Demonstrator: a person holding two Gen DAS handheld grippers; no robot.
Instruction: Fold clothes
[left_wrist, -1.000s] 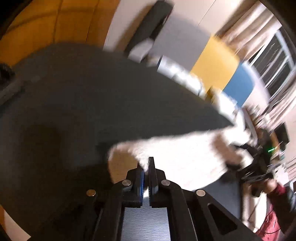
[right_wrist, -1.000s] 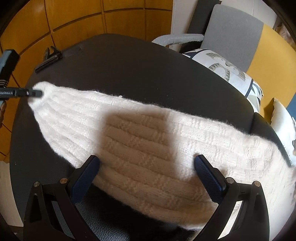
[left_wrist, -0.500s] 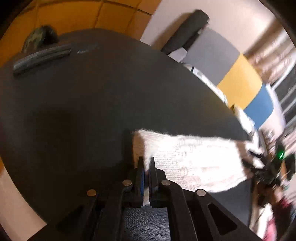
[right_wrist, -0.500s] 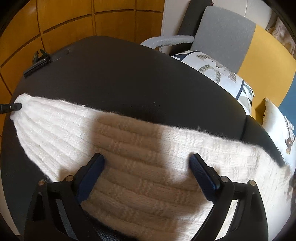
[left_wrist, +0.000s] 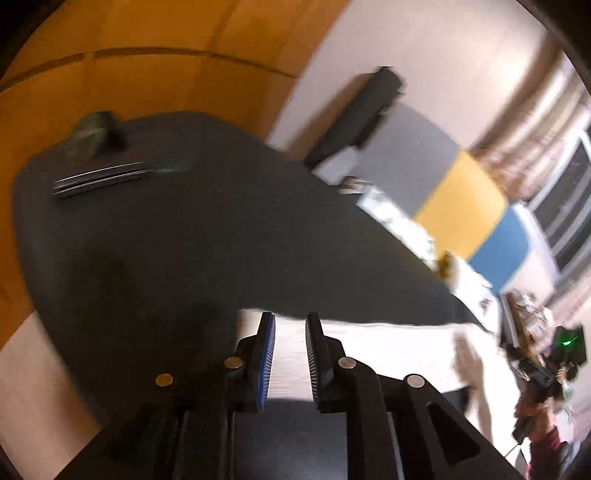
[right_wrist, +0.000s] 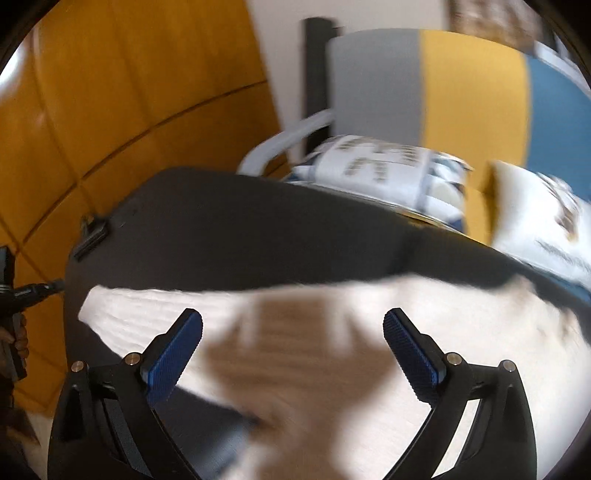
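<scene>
We see the white knitted sweater (right_wrist: 332, 332) lying flat on the dark tabletop (left_wrist: 221, 240). Our left tool (left_wrist: 289, 354) is opening, nothing pinched. Our right tool (right_wrist: 293, 350) is wide apart above it. We think more folds are left.

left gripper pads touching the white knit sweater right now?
Apart. In the left wrist view the left gripper is opening, and the white knit sweater shows through the gap, lying flat on the black table.

Right gripper (right_wrist: 291, 332) jaws wide apart above white knit sweater (right_wrist: 369, 317). Sweater lies on dark table (right_wrist: 240, 229). Blurred; contact unclear.
</scene>
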